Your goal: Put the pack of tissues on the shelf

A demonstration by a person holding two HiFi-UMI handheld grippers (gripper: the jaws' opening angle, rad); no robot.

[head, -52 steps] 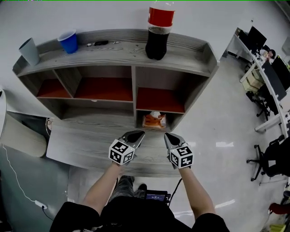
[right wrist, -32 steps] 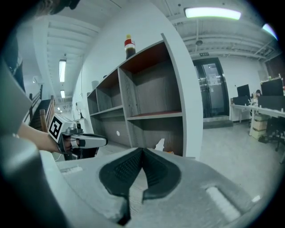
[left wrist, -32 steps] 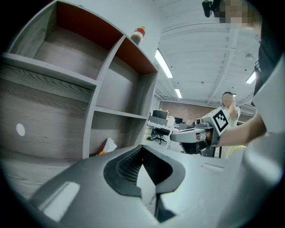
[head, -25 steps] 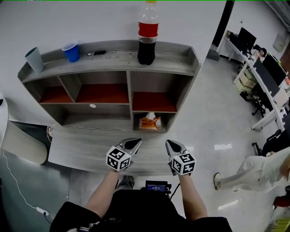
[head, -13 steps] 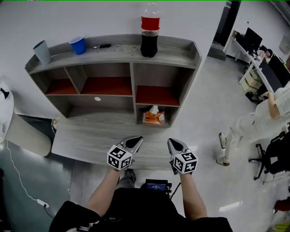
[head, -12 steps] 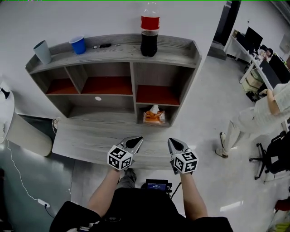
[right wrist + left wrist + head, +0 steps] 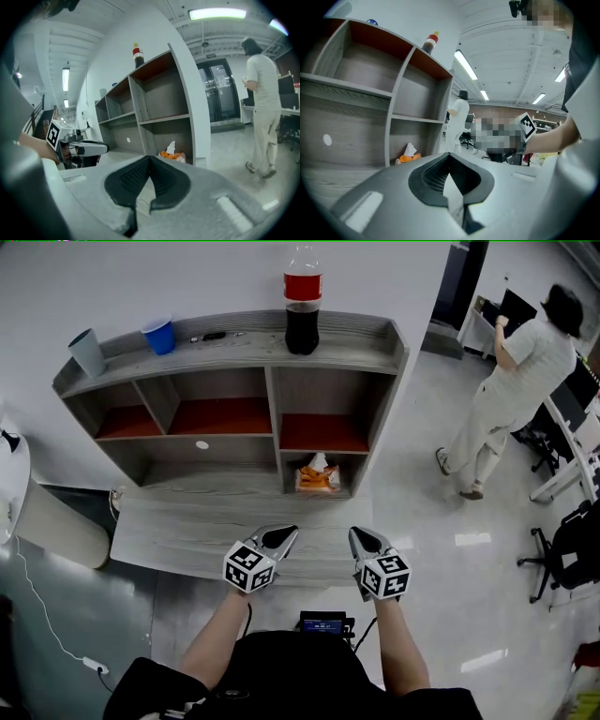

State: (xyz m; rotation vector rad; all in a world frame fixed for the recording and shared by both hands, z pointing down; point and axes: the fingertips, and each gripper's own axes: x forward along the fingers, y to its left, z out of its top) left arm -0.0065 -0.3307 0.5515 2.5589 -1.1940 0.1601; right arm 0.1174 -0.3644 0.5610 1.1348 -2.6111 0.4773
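We judge the placing step done: the pack of tissues (image 7: 317, 476) lies inside the shelf (image 7: 234, 354), in the small bottom compartment at the right, orange wrap down and a white sheet sticking up. Both grippers hang over the front edge of the wooden ledge (image 7: 178, 535) at six o'clock from the pack and well apart from it. The left gripper (image 7: 283, 534) has its jaws together with nothing between them, and so has the right gripper (image 7: 362, 536). If anything is left, it is only to keep both clear of the shelf; a deeper seat would call for one gripper to go toward twelve o'clock and nudge the pack. Counting, we find one pack, two grippers, and five compartments as far as we can tell. On the top board stand one cola bottle (image 7: 301, 302) at twelve o'clock, two cups at ten o'clock, a blue cup (image 7: 159, 336) and a grey cup (image 7: 86, 352), and one small dark thing (image 7: 212, 336) between them. One person (image 7: 506, 390) stands at two o'clock.
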